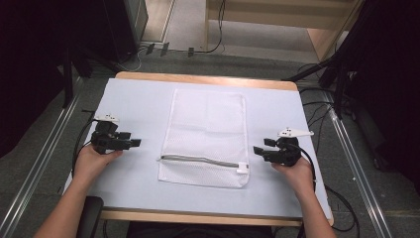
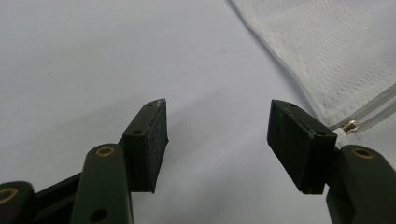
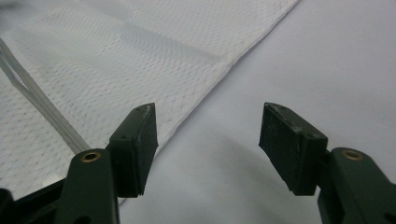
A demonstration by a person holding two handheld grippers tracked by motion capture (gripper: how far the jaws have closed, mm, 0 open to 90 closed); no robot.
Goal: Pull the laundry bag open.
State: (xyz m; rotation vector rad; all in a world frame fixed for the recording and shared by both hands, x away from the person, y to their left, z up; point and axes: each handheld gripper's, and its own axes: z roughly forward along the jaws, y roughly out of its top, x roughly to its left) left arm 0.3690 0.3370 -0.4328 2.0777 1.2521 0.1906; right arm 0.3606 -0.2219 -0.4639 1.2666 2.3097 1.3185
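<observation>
White mesh laundry bag (image 1: 205,136) is lying flat mid-table (image 1: 133,99), zipper (image 1: 200,161) running across its near end; contents cannot be made out. Left gripper (image 1: 134,143) is hovering left of the bag, jaws wide, holding nothing. Right gripper (image 1: 257,150) is hovering just right, jaws wide, empty. Left gripper view is catching the gold zipper pull (image 2: 350,126).

Bare forearms, no sleeves, each hand wrapped round a black tool. The left tool (image 1: 134,143) and right tool (image 1: 258,149) each carry a pale three-cornered plate and a black trailing cable; up close, brass-ringed screws and ribbed black pads (image 2: 299,144).
</observation>
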